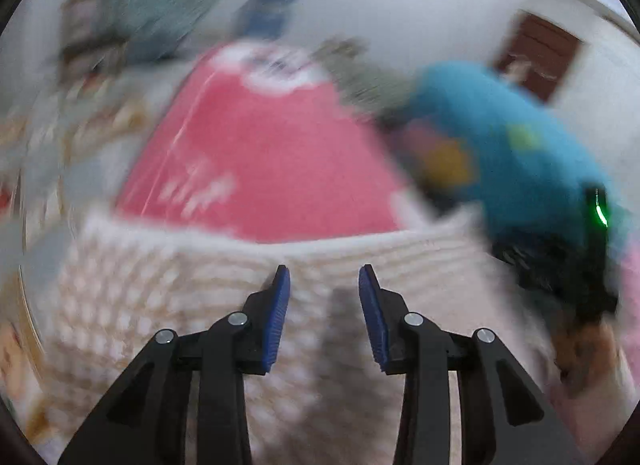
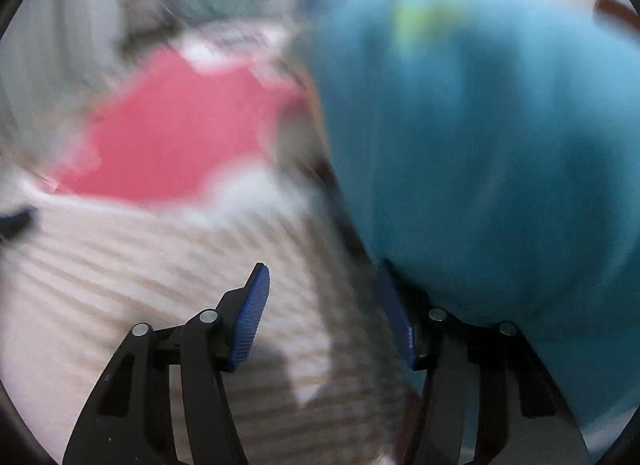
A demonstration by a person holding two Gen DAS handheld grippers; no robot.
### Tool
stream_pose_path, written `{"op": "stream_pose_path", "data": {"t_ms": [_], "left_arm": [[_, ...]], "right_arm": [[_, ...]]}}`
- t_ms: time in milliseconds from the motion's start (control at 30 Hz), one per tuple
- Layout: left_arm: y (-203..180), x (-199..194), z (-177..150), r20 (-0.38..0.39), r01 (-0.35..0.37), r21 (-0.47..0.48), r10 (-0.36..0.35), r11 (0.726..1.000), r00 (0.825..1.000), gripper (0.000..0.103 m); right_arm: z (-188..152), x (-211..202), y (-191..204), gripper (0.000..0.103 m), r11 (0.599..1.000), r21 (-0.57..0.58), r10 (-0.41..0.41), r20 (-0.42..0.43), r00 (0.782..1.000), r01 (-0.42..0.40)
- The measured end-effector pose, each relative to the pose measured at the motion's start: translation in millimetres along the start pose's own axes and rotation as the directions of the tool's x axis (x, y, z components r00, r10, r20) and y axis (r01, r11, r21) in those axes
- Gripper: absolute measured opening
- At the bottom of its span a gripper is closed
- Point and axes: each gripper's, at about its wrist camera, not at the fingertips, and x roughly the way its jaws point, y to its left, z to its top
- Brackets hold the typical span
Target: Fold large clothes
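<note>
Both views blurred. Your left gripper point(image 1: 324, 277) fingers apart, nothing between, poised over cream knit garment point(image 1: 160, 297) spread below, pink cloth point(image 1: 260, 153) beyond. Your right gripper point(image 2: 320, 285) fingers wide apart, empty, above same knit, likely lining up edge grasp. Teal sleeve point(image 2: 480, 165) crowds right.

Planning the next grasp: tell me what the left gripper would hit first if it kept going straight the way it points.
Most likely the cream knitted garment: it fills the view just ahead of the left gripper, whose jaws stand open with nothing between them. The pink mat lies beyond it. Blur leaves depth uncertain.
</note>
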Motion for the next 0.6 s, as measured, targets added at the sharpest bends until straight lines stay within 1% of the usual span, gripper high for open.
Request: {"op": "stream_pose_path", "data": {"t_ms": [33,67,100,133,167,200,233,267,300,333,367,400,433,467,500,533,600], "left_arm": [[19.8,7.3,-3.1,0.004,0.049,-0.069,-0.049,0.996,0.999,0.022],[39.9,7.6,-5.9,0.031,0.090,-0.164,-0.087,0.982,0.996,0.004],[59.9,6.0,-8.3,0.062,0.175,-0.271,-0.164,0.947,0.984,0.004],[69.8,6.4,-8.4,0.068,0.221,-0.314,-0.211,0.923,0.975,0.004],[70.8,5.2,-7.2,0.059,0.221,-0.312,-0.213,0.924,0.975,0.004],[64.9,3.0,-4.8,0.037,0.186,-0.279,-0.183,0.942,0.982,0.004],[54.8,-0.7,-1.6,0.020,0.132,-0.223,-0.131,0.966,0.991,0.004],[40.5,-7.9,0.6,0.021,0.058,-0.150,-0.056,0.987,0.998,0.004],[19.6,-21.1,0.4,0.054,-0.037,-0.059,0.040,0.998,0.998,0.003],[3.6,-33.0,-3.7,0.097,-0.096,0.010,0.094,0.995,0.991,0.003],[-10.4,-38.6,-8.0,0.128,-0.109,0.059,0.101,0.992,0.987,0.003],[-27.0,-49.3,-12.0,0.159,-0.073,0.115,0.054,0.991,0.986,0.003],[-31.0,-52.0,-14.2,0.162,-0.042,0.130,0.020,0.991,0.987,0.003],[-38.5,-57.1,-16.2,0.157,-0.016,0.138,-0.006,0.990,0.988,0.003],[-46.2,-62.6,-20.4,0.146,0.033,0.145,-0.054,0.989,0.988,0.003],[-52.7,-64.4,-24.3,0.133,0.057,0.152,-0.078,0.987,0.988,0.003],[-63.2,-67.8,-37.1,0.106,0.079,0.184,-0.099,0.980,0.989,0.004]], "right_arm": [[-11.0,6.5,-6.0,0.051,1.000,0.015,-0.003,0.010,1.000,0.003],[-21.6,10.9,-11.1,0.051,0.998,0.064,0.006,0.047,0.999,-0.009],[-23.3,9.0,-10.5,0.051,0.997,0.080,-0.006,0.060,0.998,0.001],[-23.5,5.4,-5.3,0.051,0.996,0.073,-0.049,0.068,0.996,0.044],[-23.0,4.0,-2.3,0.051,0.996,0.055,-0.073,0.066,0.995,0.070],[-21.5,2.6,-0.9,0.051,0.995,0.041,-0.091,0.053,0.994,0.089],[-20.3,0.7,-0.4,0.048,0.994,0.037,-0.101,0.042,0.994,0.099],[-18.8,-8.3,-0.2,0.040,0.991,0.046,-0.125,0.029,0.992,0.124],[-18.4,-18.0,4.9,0.035,0.988,0.055,-0.147,0.040,0.988,0.145],[-20.3,-32.4,8.0,0.033,0.984,0.065,-0.169,0.076,0.983,0.164],[-25.4,-54.2,13.0,0.037,0.986,0.070,-0.163,0.145,0.976,0.154],[-28.5,-68.0,16.3,0.039,0.991,0.064,-0.124,0.191,0.974,0.114],[-31.6,-79.7,20.7,0.042,0.997,0.054,-0.073,0.215,0.974,0.063],[-38.8,-91.1,22.5,0.048,0.998,0.056,-0.033,0.219,0.975,0.021],[-48.6,-98.8,20.6,0.052,0.997,0.077,-0.015,0.212,0.977,-0.002],[-66.7,-108.1,14.3,0.055,0.991,0.127,0.009,0.202,0.979,-0.035],[-98.0,-115.5,1.8,0.058,0.976,0.203,0.041,0.189,0.981,-0.080]]}}
